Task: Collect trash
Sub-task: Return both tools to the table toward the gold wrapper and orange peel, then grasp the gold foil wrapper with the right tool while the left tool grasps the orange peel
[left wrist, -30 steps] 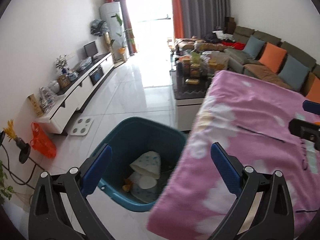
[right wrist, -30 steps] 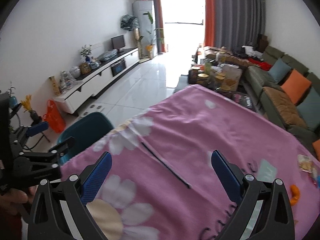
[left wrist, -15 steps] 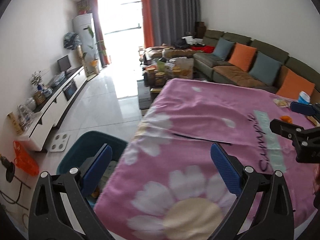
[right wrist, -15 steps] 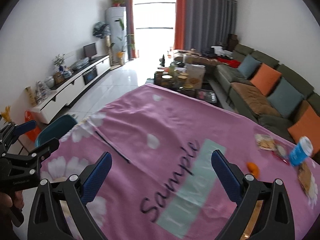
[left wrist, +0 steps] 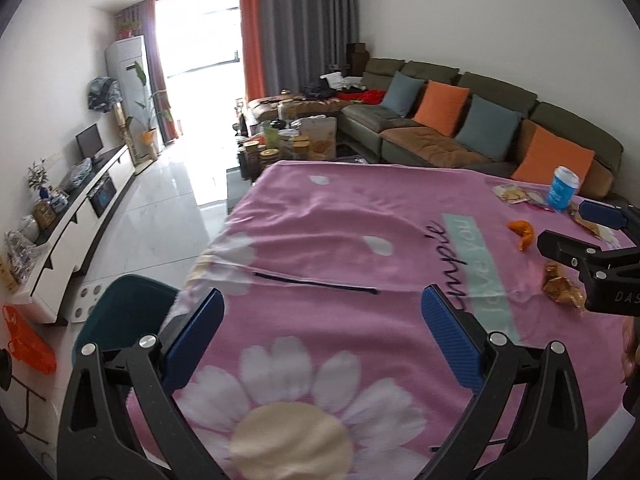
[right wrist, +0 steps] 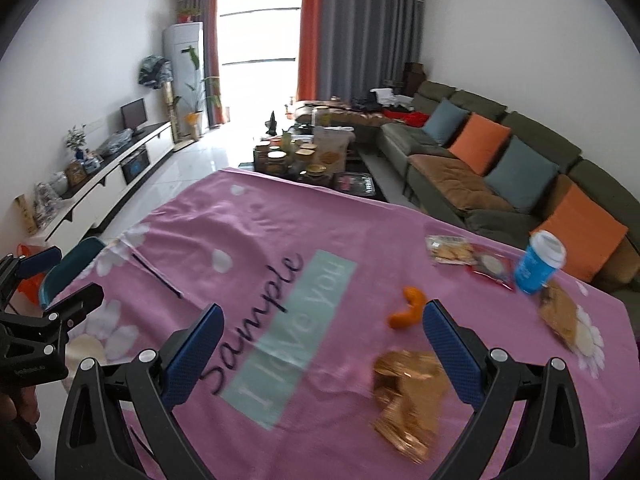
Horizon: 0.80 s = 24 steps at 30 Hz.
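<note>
The left gripper (left wrist: 322, 322), jaws wide and empty, sits lower centre near the teal bin (left wrist: 120, 316) at lower left, while the right gripper (right wrist: 324, 338), equally wide and empty, frames the crumpled gold wrapper (right wrist: 408, 396) at lower right, so the right is nearer.

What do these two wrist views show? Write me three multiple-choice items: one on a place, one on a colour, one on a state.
1. Where is the teal bin?
A. on the sofa
B. on the floor at the table's left edge
C. on the pink cloth

2. What colour is the cup?
A. blue with a white lid
B. red
C. black

3. How is the right gripper?
A. shut on the orange peel
B. shut on the cup
C. open, holding nothing

Answers:
1 B: the bin stands below the pink cloth, beside the left gripper.
2 A: blue body, white lid.
3 C: both blue pads stand wide apart above the crumpled gold wrapper; the orange peel lies untouched.
</note>
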Motion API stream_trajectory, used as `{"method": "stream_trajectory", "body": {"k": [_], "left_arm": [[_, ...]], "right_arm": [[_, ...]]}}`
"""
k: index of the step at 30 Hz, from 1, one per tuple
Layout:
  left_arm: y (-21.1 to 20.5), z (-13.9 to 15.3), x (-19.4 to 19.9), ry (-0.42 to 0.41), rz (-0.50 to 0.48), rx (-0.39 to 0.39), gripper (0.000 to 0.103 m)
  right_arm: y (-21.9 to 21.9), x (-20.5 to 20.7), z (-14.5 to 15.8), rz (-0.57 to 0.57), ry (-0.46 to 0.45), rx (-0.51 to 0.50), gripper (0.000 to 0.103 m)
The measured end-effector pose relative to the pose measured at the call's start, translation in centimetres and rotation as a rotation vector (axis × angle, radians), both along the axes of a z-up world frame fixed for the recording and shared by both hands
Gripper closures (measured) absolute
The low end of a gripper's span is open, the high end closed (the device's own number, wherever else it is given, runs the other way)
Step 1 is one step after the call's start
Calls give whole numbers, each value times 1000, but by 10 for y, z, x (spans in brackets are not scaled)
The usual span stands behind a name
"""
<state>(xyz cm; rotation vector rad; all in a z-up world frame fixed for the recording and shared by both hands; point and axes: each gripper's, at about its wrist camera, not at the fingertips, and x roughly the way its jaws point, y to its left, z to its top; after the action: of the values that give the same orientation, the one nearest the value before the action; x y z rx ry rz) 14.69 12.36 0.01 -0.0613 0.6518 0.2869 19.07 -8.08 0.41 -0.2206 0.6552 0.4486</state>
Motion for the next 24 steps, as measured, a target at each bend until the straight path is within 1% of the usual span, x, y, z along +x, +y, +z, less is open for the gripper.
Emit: {"method": "stream_trajectory", "body": {"k": [4,12,19,24], "left_arm": [[-17,-3,7,-4,-49,-21,6],[-51,-9,22,1,-146,-32,6],[-71,-12,29,5,-195,-38,6],[-77,-12,31,7,-209,-40,6]], "right_arm": [[-23,-3,0,-57,-15,-14,7],[-65,-7,-7,-153,-11,-31,7],[-83,-10,-16,-198,-3,-40,7],[-91,-13,-21,-210,3,-40,7]]}}
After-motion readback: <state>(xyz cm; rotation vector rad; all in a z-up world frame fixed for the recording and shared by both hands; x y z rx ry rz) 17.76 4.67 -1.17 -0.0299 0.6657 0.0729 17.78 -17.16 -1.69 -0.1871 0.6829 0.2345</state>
